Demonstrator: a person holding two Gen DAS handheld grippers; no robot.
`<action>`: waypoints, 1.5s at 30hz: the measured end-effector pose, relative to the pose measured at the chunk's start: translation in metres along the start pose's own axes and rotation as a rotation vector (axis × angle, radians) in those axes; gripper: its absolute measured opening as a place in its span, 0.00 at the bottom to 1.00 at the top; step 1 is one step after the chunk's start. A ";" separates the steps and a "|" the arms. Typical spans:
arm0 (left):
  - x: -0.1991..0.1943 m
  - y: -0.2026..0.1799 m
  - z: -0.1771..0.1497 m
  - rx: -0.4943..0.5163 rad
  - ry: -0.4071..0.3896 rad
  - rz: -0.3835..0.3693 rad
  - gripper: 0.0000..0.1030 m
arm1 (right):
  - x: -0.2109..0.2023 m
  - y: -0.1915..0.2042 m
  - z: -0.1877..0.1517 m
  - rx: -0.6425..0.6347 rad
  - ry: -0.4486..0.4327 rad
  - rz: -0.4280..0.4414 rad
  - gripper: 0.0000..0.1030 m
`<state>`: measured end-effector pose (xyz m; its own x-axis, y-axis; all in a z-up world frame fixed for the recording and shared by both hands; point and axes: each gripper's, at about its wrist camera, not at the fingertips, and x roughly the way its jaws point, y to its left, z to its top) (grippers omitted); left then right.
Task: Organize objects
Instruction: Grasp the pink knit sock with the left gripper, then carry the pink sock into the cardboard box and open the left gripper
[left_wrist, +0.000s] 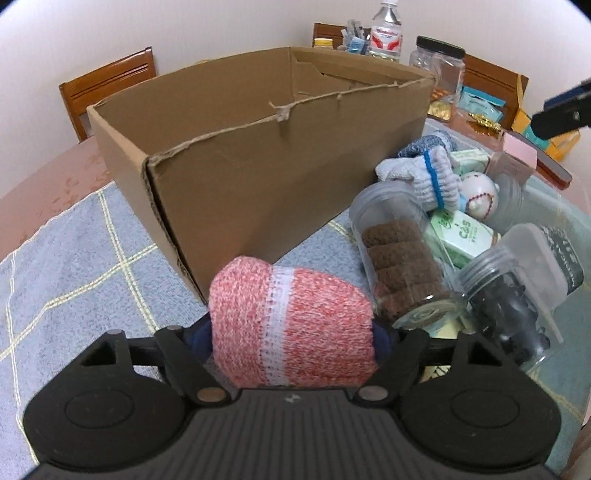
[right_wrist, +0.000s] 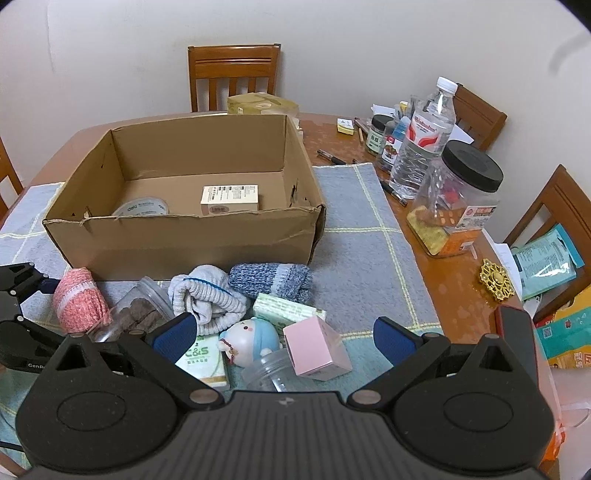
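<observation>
Hand-held gripper (left_wrist: 291, 339) around pink-and-white knitted roll (left_wrist: 291, 325)

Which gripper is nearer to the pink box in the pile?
Right. The right gripper hangs open just above the pink box, which sits between its fingers. The left gripper is shut on the pink sock, off at the pile's left end.
</observation>
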<state>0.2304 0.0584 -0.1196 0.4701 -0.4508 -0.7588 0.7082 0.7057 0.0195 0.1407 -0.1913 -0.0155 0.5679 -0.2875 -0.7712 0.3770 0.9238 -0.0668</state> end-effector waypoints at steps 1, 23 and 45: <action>-0.001 0.001 0.001 -0.010 -0.001 -0.003 0.73 | 0.000 0.000 0.000 0.000 0.000 0.000 1.00; -0.061 0.001 0.039 -0.028 0.019 -0.086 0.65 | -0.001 -0.002 0.002 -0.029 -0.011 0.055 1.00; -0.053 0.020 0.156 -0.003 -0.079 0.015 0.66 | -0.011 0.012 0.027 -0.102 -0.048 0.167 1.00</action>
<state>0.3015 0.0109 0.0230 0.5213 -0.4817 -0.7044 0.6989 0.7146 0.0285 0.1589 -0.1841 0.0089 0.6512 -0.1375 -0.7464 0.1997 0.9798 -0.0063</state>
